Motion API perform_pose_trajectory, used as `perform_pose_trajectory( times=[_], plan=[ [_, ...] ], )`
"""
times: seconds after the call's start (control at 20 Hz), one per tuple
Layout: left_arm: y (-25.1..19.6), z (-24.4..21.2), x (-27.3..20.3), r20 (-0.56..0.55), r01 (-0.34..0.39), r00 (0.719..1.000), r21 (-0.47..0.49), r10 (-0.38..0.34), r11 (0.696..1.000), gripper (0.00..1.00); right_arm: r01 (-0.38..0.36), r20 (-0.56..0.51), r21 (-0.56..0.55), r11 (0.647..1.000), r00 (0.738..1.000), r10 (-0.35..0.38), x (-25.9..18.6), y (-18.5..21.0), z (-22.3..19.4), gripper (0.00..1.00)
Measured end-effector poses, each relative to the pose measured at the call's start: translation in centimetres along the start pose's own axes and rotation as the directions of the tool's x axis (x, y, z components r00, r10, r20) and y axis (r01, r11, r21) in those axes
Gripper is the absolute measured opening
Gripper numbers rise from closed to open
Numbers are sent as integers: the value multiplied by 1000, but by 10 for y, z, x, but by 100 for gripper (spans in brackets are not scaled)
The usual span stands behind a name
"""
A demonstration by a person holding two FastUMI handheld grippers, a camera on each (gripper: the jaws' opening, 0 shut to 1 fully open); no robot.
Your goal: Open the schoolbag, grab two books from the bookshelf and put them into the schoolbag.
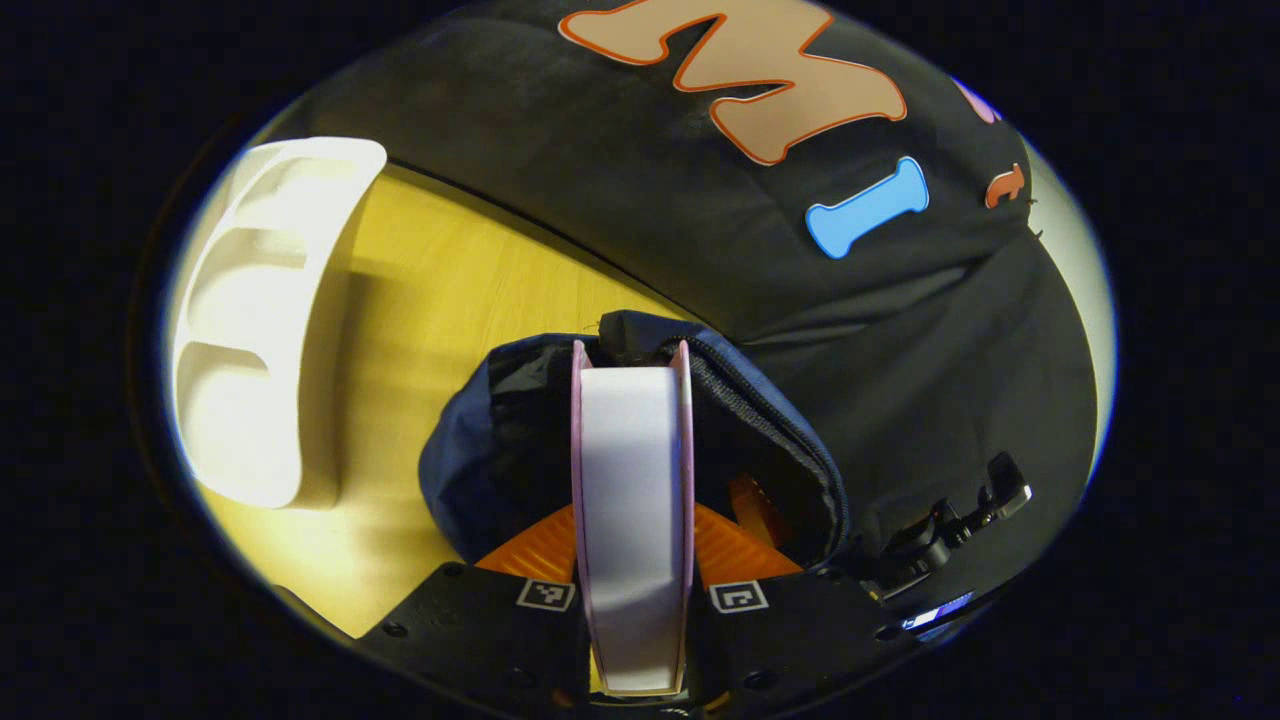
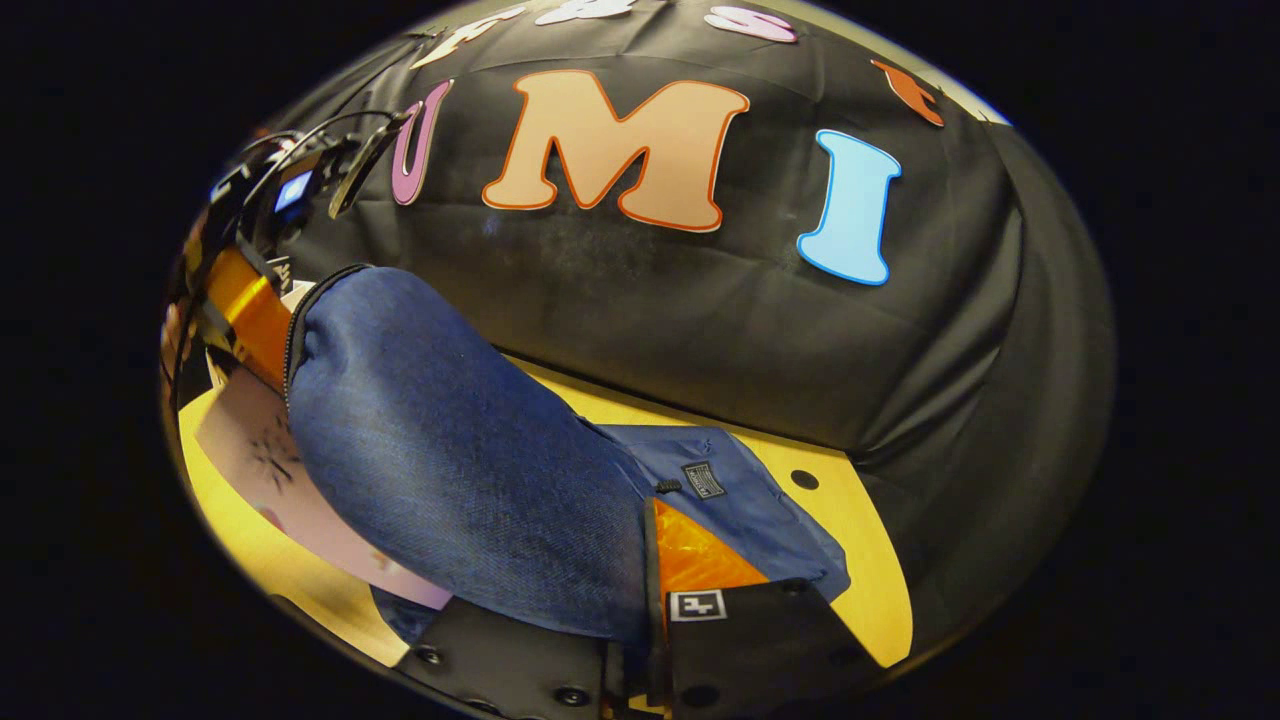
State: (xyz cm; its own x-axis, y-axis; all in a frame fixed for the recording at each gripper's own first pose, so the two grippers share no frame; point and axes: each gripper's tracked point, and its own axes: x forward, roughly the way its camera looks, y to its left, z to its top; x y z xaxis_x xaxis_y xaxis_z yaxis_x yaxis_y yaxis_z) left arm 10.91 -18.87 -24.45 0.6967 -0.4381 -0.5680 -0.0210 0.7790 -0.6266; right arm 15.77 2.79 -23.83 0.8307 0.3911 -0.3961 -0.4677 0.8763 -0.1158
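Both left fingers (image 1: 545, 560) press on a book (image 1: 633, 520), one on each cover, so the left gripper (image 1: 634, 600) has its jaws pinching the book. The book stands on edge, white page block facing the camera, pale pink covers either side. Its far end sits inside the open mouth of the schoolbag (image 1: 480, 460), between the dark blue sides; the zipper (image 1: 770, 420) curves along the right edge of the opening. Black lining shows inside.

The right gripper (image 2: 650, 620) has its jaws pinching the blue fabric of the schoolbag at its edge, fabric passing between the two fingers; the bag rises from the jaws as a tall blue bulge toward the upper left of the right gripper view. In that view the book's pink cover pokes out below the bag at left, and the left gripper appears farther off at upper left, above the bag's opening. A flap of the bag with a small dark patch (image 2: 703, 480) lies flat on the counter (image 2: 860, 560).

The counter is yellow wood. A white plastic bookshelf (image 1: 260, 320) with divided slots stands on it, left of the schoolbag and apart from it, in the left gripper view. Black cloth hangs behind.
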Motion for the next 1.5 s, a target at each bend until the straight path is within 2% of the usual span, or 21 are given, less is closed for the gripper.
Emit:
perform_pose_trajectory(
  times=[0.2, 0.3, 0.45, 0.7, 1.0, 1.25, 1.35, 1.5],
  plan=[
    [4, -10, 29, 27, 22, 999, -61, -20, 998, 35, -22, 12, 36, 999, 1000, 21, 0, 2, 0, 7],
    [2, -14, 39, 46, 46, 998, -123, -40, 991, 36, -33, 24, 52, 998, 999, 32, 0, 1, 1, 8],
    [10, 1, 55, 113, 71, 992, -168, -53, 983, 34, -51, 31, 62, 997, 998, 49, -1, 1, 1, 8],
    [9, 15, 91, 187, 96, 981, -200, -58, 975, 35, -54, 47, 103, 993, 998, 49, 0, 2, 2, 8],
    [16, 12, 109, 232, 128, 970, -254, -68, 959, 34, -76, 41, 121, 990, 997, 72, 3, 12, -3, 9],
    [23, 11, 112, 217, 114, 974, -254, -58, 960, 36, -55, 32, 133, 990, 998, 52, 7, 12, -5, 10],
    [28, 8, 108, 203, 84, 978, -228, -37, 970, 36, -51, 24, 155, 987, 999, 48, 9, 10, -7, 9],
    [29, 8, 96, 189, 44, 982, -187, -8, 981, 49, -40, 26, 155, 987, 999, 36, 9, 8, -5, 10]
  ],
)
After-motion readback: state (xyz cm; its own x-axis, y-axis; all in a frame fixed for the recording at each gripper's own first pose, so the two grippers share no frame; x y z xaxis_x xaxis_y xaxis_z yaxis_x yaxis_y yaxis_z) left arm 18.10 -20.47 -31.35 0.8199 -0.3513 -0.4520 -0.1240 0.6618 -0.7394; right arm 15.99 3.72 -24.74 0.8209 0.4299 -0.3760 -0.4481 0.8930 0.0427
